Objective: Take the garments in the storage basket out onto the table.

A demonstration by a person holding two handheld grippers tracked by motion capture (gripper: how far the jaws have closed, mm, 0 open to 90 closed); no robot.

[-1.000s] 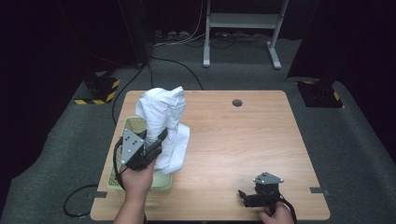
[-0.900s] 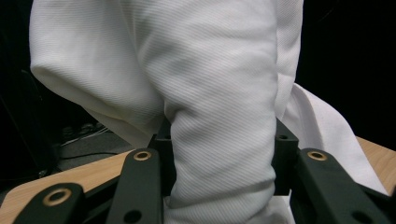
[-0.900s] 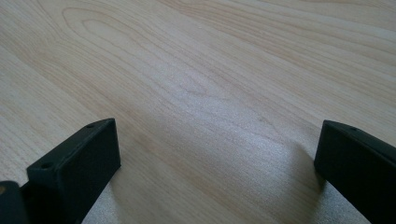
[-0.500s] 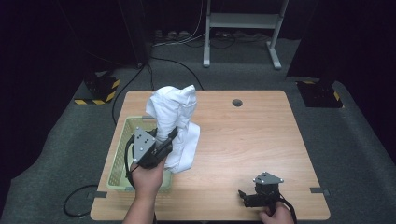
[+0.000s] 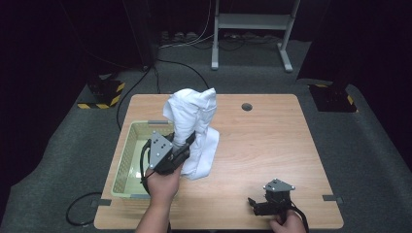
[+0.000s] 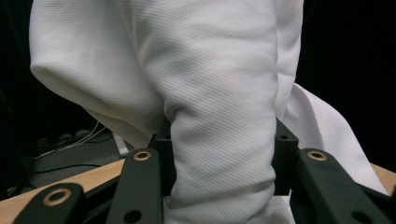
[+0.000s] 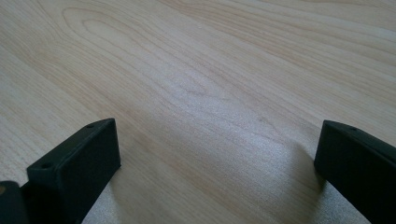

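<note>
A white cloth [image 5: 194,124] hangs bunched up above the table's left half, its lower end trailing onto the wood beside a pale green basket [image 5: 127,160]. My left gripper [image 5: 187,141] is shut on the white cloth; in the left gripper view the fabric [image 6: 219,116] is squeezed between the two black jaws. Down at the front right of the table my right gripper [image 5: 253,204] rests low over the wood. In the right gripper view it [image 7: 217,158] stands open, with bare tabletop between its jaws.
The wooden table [image 5: 272,145] has a round cable hole [image 5: 247,106] near its far edge. The basket sits at the table's left edge. A metal stand [image 5: 252,22] and cables lie on the dark floor behind the table.
My left gripper has carried the white cloth to the right, out from over the basket and toward the table's middle. The right gripper has stayed where it was.
</note>
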